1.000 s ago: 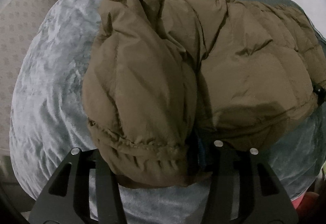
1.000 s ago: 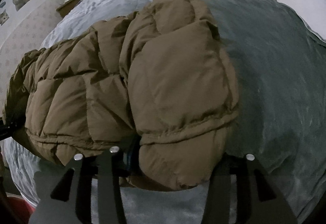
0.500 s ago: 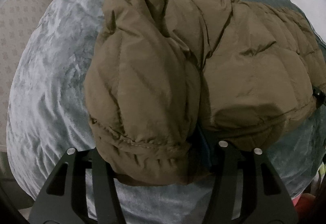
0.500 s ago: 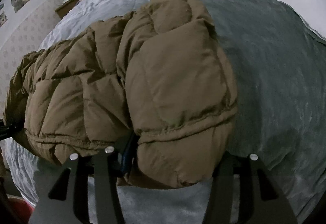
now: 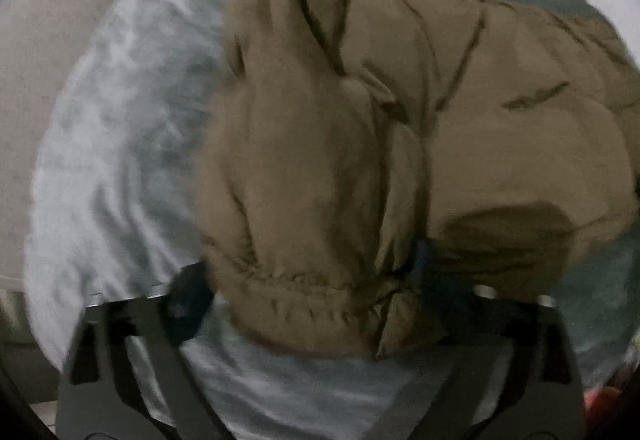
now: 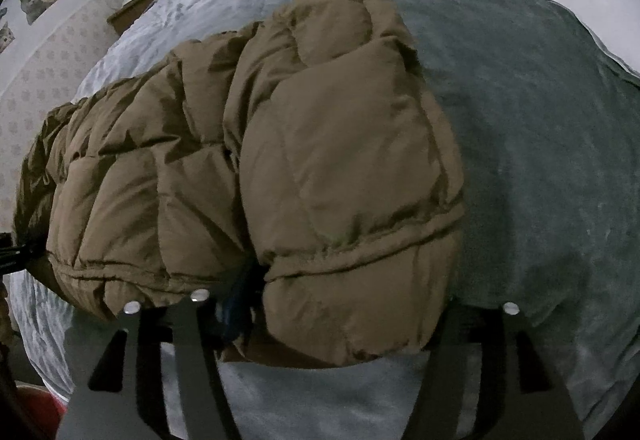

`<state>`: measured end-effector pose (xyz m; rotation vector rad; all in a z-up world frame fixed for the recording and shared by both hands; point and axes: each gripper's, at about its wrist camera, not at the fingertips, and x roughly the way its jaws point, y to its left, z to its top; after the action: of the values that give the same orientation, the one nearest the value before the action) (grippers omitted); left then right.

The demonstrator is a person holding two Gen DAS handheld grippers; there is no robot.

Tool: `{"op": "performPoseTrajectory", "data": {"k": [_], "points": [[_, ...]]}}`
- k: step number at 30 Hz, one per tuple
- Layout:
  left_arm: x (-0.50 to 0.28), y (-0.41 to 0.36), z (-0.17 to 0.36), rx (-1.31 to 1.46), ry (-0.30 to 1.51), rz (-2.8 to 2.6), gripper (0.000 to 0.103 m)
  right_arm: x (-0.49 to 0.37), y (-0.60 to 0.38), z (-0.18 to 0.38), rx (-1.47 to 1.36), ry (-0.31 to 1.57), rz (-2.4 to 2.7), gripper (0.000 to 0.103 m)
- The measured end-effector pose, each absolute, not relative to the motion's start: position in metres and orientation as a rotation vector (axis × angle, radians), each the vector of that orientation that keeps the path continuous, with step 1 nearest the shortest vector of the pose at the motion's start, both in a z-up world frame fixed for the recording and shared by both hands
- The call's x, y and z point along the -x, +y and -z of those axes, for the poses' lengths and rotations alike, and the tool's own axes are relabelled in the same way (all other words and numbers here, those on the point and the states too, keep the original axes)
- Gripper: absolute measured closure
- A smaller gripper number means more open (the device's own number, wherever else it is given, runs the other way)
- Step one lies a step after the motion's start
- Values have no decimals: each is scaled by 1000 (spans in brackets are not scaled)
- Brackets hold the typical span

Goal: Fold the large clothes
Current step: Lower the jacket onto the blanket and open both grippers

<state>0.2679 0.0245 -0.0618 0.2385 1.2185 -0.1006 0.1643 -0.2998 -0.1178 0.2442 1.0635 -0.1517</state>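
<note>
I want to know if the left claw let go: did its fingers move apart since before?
Yes. The left gripper is opening: its fingers spread outward from the brown jacket cuff, which stays lying on the grey blanket.

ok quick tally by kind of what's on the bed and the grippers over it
brown puffer jacket: 1
grey blanket: 1
grippers, jaws opening with jacket folds between them: 2, left gripper, right gripper
total: 4

Two close, steep-downward views, jacket [image 5: 320, 159] shared
</note>
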Motion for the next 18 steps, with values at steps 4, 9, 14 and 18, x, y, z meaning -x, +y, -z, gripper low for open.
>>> {"op": "performPoseTrajectory", "data": {"k": [4,9,14,18], "points": [[-267,39,54,-216,1210,101,7,-162,-304,114,-254,1058,160,34],[-262,59,50,-190,1211,103,6,-157,-308,108,-259,1042,170,32],[-253,59,53,-163,1198,98,6,-149,-314,101,-266,1026,184,29],[-244,71,44,-142,1170,72,6,-143,-319,92,-270,997,197,27]]}}
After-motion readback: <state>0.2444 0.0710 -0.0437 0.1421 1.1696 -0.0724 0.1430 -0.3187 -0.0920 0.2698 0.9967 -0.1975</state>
